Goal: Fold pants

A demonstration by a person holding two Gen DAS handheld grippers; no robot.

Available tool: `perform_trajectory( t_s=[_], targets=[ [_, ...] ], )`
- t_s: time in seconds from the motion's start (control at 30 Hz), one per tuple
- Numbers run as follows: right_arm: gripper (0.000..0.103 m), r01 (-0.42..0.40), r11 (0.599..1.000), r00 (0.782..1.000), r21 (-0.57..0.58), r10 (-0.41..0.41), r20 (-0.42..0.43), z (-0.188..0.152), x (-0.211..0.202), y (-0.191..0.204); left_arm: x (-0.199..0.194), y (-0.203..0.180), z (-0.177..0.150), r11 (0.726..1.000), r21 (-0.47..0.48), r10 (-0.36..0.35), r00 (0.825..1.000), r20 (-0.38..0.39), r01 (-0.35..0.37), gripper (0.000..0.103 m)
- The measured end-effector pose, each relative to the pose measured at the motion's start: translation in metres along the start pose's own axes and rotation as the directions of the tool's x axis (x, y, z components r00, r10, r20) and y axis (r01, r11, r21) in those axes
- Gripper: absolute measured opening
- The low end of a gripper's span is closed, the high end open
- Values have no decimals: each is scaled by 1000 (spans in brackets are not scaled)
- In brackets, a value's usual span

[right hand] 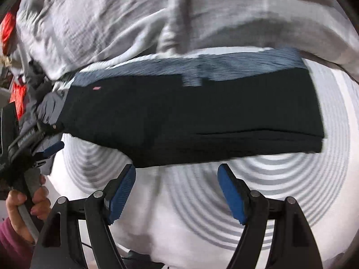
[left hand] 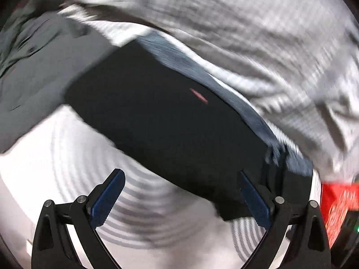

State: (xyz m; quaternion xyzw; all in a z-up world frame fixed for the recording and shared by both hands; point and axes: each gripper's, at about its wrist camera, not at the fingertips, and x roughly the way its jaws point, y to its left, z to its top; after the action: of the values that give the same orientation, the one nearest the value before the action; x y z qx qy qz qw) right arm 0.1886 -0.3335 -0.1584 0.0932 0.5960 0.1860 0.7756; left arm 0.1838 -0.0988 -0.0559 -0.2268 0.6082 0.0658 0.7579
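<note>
Folded black pants (right hand: 190,116) lie just ahead of the right gripper (right hand: 177,172); its jaws stand apart, empty. Left gripper (left hand: 181,177): jaws apart, empty.

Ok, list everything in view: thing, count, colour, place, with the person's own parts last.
pants: one, black with a grey-blue band along the far edge, folded into a long block on the sheet.
sheet: one, white with grey rings, under the pants.
blanket: one, light grey, rumpled, beyond the pants.
grey cloth: one, dark grey, beside the pants' end.
red item: one, red, at the frame edge; too blurred to identify.
left gripper: black, blue pads, open, empty.
right gripper: black, blue pads, open, empty.
hand: one, pink sleeve, holding the left gripper's handle.
</note>
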Motion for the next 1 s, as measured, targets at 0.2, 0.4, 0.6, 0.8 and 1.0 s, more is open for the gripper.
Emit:
perform_trajectory(
  t_s=[0.2, 0.4, 0.6, 0.8, 1.0],
  targets=[
    [79, 3, 997, 999, -82, -6, -39, 3, 17, 49, 4, 77, 28, 982, -185, -24, 999, 48, 32, 100],
    [79, 14, 990, 997, -144, -24, -71, 5, 28, 82, 23, 107, 48, 967, -243, -71, 996, 52, 82, 98],
    [79, -3, 984, 997, -177, -10, -71, 16, 28, 101, 39, 113, 54, 952, -269, -150, 989, 10, 147, 70],
    [79, -43, 980, 997, -195, 31, -65, 40, 28, 119, 36, 111, 53, 968, -221, -120, 993, 14, 121, 42],
    [79, -113, 974, 991, -197, 95, -98, 82, 33, 143, 16, 73, 47, 999, 49, 3, 994, 106, -9, 33]
  ],
)
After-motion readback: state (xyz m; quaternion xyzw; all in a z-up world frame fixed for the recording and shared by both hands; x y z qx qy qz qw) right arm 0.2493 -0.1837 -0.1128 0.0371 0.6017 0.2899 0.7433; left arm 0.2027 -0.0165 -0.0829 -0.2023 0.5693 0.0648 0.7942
